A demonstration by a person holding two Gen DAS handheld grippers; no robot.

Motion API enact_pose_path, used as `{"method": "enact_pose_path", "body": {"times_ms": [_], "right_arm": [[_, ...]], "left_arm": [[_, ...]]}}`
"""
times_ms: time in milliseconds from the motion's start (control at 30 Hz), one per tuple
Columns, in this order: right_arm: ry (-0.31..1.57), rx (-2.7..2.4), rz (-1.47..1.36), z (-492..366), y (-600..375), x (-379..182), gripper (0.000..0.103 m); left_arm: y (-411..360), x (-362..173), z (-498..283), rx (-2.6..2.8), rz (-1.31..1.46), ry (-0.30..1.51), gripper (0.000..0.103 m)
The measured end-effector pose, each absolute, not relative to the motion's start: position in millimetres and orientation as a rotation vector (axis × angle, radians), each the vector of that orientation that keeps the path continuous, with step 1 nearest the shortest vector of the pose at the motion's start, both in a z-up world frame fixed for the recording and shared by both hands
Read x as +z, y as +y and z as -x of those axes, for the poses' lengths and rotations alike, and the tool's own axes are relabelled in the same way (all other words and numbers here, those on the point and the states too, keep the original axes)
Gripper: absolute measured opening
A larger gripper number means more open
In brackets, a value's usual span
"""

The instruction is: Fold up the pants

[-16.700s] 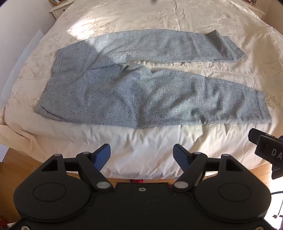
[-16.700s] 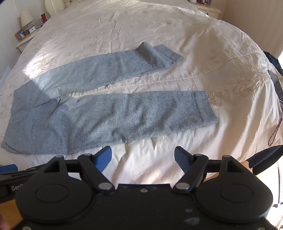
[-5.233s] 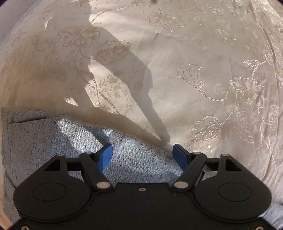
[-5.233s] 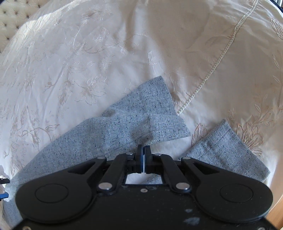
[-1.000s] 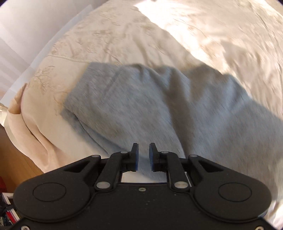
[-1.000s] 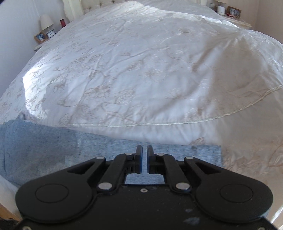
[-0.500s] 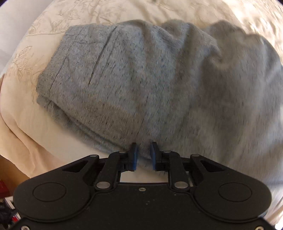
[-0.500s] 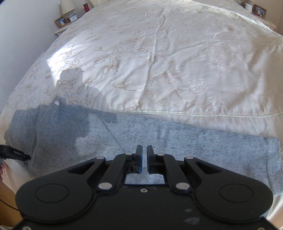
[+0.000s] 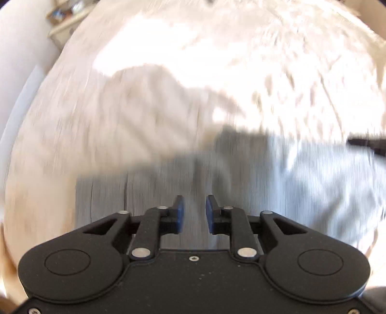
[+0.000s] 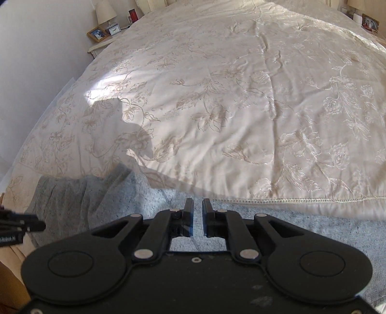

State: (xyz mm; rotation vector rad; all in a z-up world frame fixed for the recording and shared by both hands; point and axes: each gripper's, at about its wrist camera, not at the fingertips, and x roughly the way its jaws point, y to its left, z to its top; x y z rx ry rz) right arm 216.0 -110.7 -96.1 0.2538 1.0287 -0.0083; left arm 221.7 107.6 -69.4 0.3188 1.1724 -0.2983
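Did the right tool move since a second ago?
Yes. The right tool slid toward the left side of the bed: the wall and the nightstand with its lamp now sit nearer, and the pants' bunched end is close.

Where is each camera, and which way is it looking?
Left wrist: sits on the left gripper, looks steeply down at the grey pants on the bed; blurry; jaws opening, nothing between.
Right wrist: sits on the right gripper, looks along the bed toward a lamp; jaws opening, empty.
Both show pants and bed.
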Motion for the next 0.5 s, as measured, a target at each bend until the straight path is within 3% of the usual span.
{"method": "enact_pose_path", "body": {"times_ms": [267, 433, 500], "right_arm": [[1.026, -0.046, -0.226, -233, -84, -100, 0.012], [1.024, -0.065, -0.239, -228, -81, -101, 0.013], [1.03, -0.053, -0.244, -227, -81, -103, 0.013]], "left_arm": [[38, -114, -340, -0.372, -0.326, 1.309, 0.036], [13, -136, -369, -0.373, -0.315, 1.406, 0.036], [6, -144, -370, -0.393, -0.324, 1.461, 0.042]]}}
